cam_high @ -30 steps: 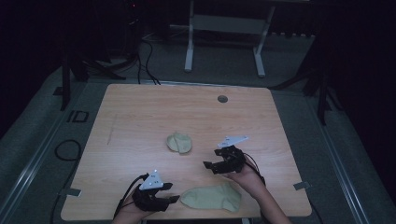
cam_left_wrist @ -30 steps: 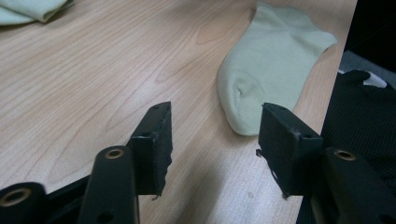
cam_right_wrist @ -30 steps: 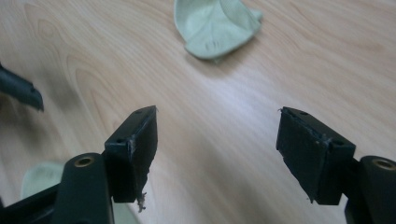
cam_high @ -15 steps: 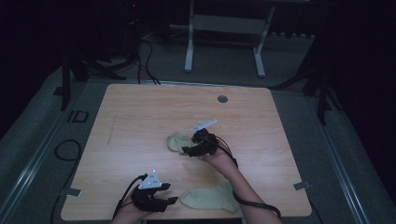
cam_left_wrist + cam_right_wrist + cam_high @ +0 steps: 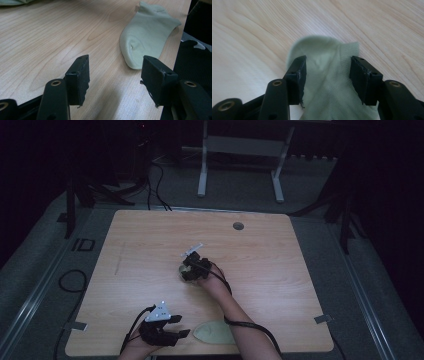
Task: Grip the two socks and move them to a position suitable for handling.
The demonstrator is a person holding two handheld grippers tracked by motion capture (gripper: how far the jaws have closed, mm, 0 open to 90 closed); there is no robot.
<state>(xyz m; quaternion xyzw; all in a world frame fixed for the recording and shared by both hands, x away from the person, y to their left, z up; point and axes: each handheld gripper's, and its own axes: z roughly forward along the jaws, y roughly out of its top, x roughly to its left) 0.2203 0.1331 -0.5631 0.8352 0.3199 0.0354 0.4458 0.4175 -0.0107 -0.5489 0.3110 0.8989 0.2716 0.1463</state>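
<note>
Two pale green socks are on the wooden table (image 5: 280, 265). One sock (image 5: 216, 333) (image 5: 147, 32) lies flat near the front edge, just right of my left gripper (image 5: 180, 334) (image 5: 115, 75), which is open and holds nothing. The other sock (image 5: 181, 271) (image 5: 324, 67) lies bunched mid-table. My right gripper (image 5: 189, 269) (image 5: 327, 80) is down over it, open, with one jaw on each side of the cloth. A strip of this bunched sock (image 5: 10, 2) also shows at the top left of the left gripper view.
A round cable hole (image 5: 238, 226) sits near the table's far edge. Beyond the table stand a metal desk frame (image 5: 240, 160) and cables on the dark floor. The front table edge runs close beside my left gripper.
My right gripper has travelled from the right front of the table, left and away, to the bunched sock in the middle. The left gripper has stayed put.
</note>
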